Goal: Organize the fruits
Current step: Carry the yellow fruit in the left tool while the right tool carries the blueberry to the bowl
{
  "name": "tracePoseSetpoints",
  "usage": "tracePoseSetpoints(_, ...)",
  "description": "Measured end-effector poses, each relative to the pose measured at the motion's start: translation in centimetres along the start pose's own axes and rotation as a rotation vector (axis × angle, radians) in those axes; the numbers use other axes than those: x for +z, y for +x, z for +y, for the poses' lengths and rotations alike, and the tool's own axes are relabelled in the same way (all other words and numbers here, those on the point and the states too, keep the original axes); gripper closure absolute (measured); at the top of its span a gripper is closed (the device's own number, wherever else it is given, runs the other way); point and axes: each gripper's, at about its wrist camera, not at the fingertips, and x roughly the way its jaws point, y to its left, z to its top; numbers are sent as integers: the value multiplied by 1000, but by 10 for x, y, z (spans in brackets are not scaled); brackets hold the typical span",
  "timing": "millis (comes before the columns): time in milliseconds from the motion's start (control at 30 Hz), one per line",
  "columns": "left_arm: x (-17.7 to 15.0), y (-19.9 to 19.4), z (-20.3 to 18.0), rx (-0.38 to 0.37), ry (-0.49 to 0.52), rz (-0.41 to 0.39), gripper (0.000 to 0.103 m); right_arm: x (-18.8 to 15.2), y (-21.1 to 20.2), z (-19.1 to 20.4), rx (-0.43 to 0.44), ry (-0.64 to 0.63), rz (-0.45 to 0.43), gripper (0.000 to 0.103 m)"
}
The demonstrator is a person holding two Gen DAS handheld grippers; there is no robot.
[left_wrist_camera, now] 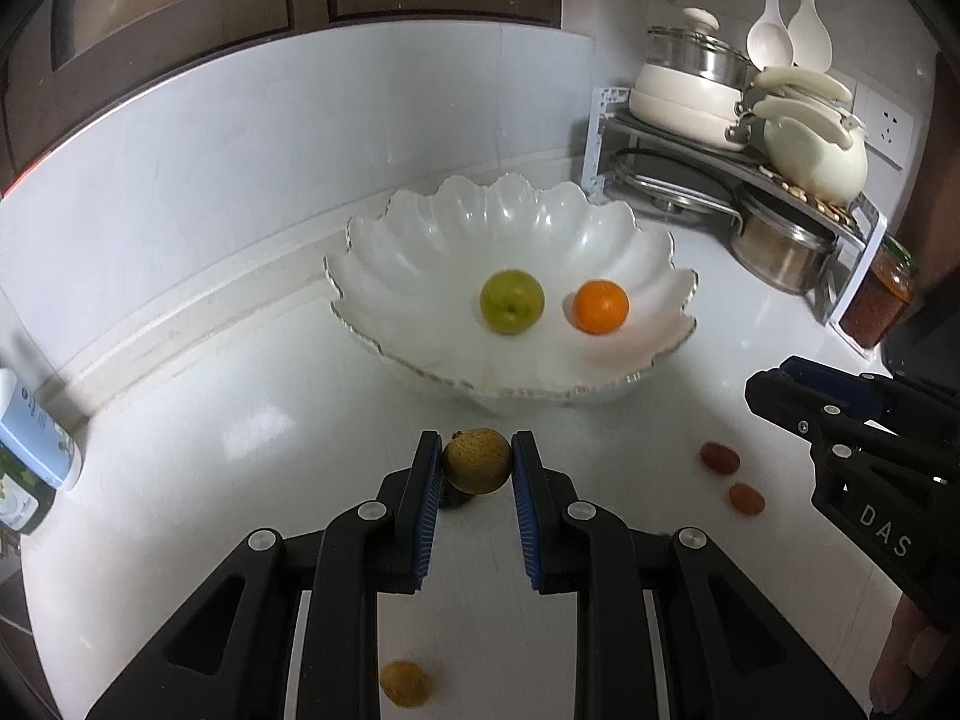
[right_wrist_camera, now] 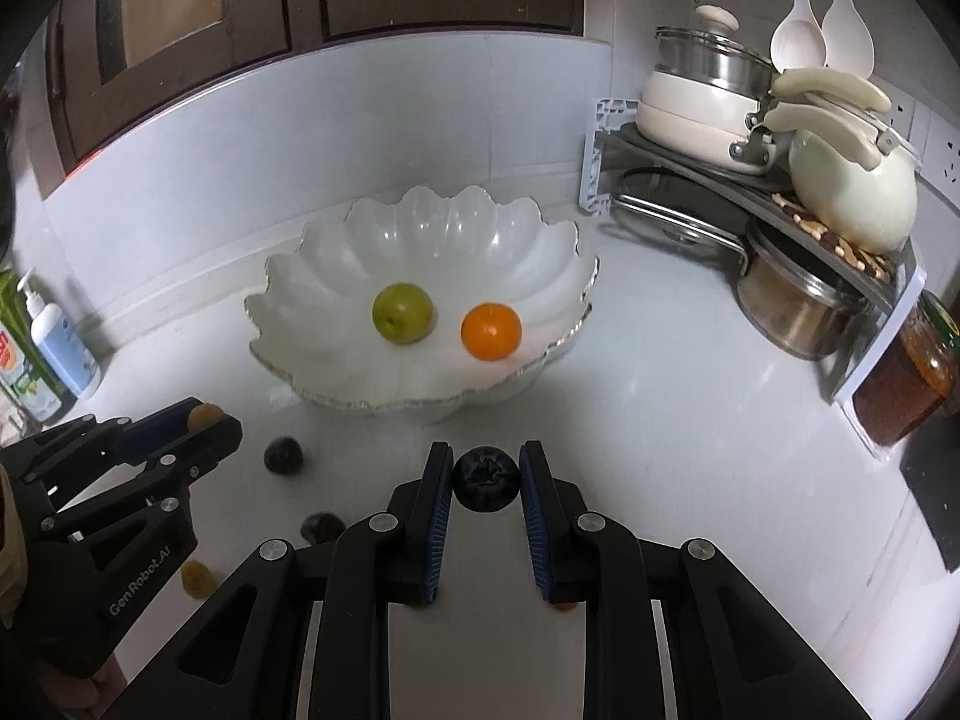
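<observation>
A white scalloped bowl (left_wrist_camera: 420, 252) (right_wrist_camera: 336, 276) on the white counter holds a green fruit (left_wrist_camera: 512, 302) (right_wrist_camera: 402, 312) and an orange (left_wrist_camera: 600, 306) (right_wrist_camera: 491, 330). My left gripper (left_wrist_camera: 477, 461) is shut on a small brown-yellow fruit (left_wrist_camera: 477, 461), just in front of the bowl; it shows at the left of the right wrist view (right_wrist_camera: 201, 417). My right gripper (right_wrist_camera: 486, 479) is shut on a dark blueberry (right_wrist_camera: 486, 479), also before the bowl; it shows at the right of the left wrist view (left_wrist_camera: 774, 381).
Loose small fruits lie on the counter: two reddish ones (left_wrist_camera: 719, 457) (left_wrist_camera: 746, 498), a yellow one (left_wrist_camera: 406, 683), dark ones (right_wrist_camera: 284, 454) (right_wrist_camera: 321, 525). A rack with pots and a kettle (left_wrist_camera: 816, 162) stands at back right, a jar (right_wrist_camera: 906, 384) beside it. Bottles (right_wrist_camera: 60, 348) stand at left.
</observation>
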Motion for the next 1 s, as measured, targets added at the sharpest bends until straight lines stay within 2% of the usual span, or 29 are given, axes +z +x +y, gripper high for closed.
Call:
tracePoseSetpoints(533, 47, 19, 14, 6, -3, -23, 79, 51, 15, 1, -12, -7, -46, 79)
tracePoseSetpoints(1000, 83, 51, 25, 11, -17, -19, 79, 88, 42, -2, -20, 0, -53, 79)
